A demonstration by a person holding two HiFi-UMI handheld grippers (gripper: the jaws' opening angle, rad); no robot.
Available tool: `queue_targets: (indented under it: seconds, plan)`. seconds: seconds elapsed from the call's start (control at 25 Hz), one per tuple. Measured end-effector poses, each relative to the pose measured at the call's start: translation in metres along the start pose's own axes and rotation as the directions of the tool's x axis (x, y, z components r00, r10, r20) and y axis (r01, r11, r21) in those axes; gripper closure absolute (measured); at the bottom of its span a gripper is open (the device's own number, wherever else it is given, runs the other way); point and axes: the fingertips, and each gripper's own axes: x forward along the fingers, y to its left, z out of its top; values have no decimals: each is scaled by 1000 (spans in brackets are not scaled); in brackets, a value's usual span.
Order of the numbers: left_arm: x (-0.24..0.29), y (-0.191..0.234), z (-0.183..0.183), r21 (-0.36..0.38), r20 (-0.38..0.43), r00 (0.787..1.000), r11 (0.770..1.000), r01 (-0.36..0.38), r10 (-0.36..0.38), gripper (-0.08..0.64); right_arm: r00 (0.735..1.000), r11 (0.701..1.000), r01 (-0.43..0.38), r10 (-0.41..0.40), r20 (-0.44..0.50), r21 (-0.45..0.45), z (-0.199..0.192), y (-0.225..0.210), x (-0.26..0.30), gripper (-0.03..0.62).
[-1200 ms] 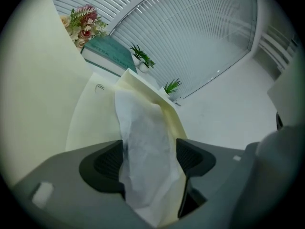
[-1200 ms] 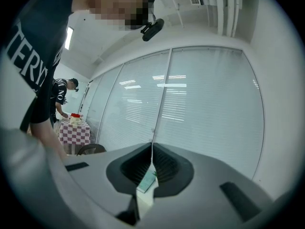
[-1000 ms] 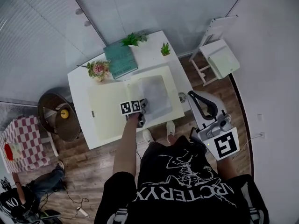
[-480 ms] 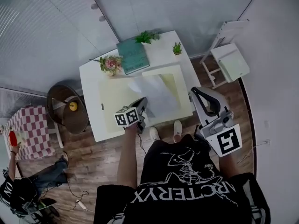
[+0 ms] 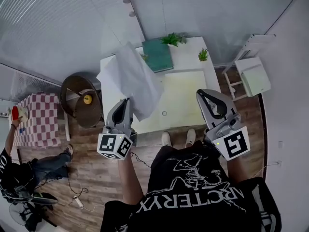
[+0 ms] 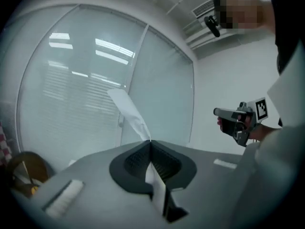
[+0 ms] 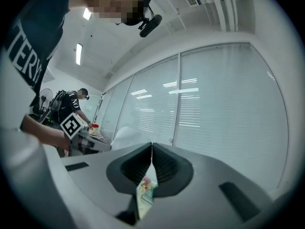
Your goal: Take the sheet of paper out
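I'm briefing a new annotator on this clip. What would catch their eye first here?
A big white sheet of paper, pinched in the shut left gripper, is held above the left end of the white table. On the table lies a pale yellow folder, and the right gripper hovers shut and empty near its right corner.

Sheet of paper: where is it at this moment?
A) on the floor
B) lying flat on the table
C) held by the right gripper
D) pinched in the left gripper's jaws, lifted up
D: the left gripper has its jaws shut on an edge of the sheet of paper, which is raised above the table.
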Motion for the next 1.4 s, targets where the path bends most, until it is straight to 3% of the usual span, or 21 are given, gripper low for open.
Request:
queue_targets:
  seconds: [0.16,0.36,0.8,1.4]
  plan:
    - [-27,9,59,114,114,984,981,-154,141,549,1000,999,13,-14,20,43,4,1,5,580]
    - [-37,-3,89,231,202,960,944,-236,191,549,999,997,47,-48,5,55,3,-5,8,581]
    - [-24,-34,103,296,236,962,933,-204,136,549,997,996,71,-72,16,56,2,-11,10,581]
    - [-18,-39,108,305,232,967,936,-177,108,549,996,996,85,-85,14,23,5,-12,9,581]
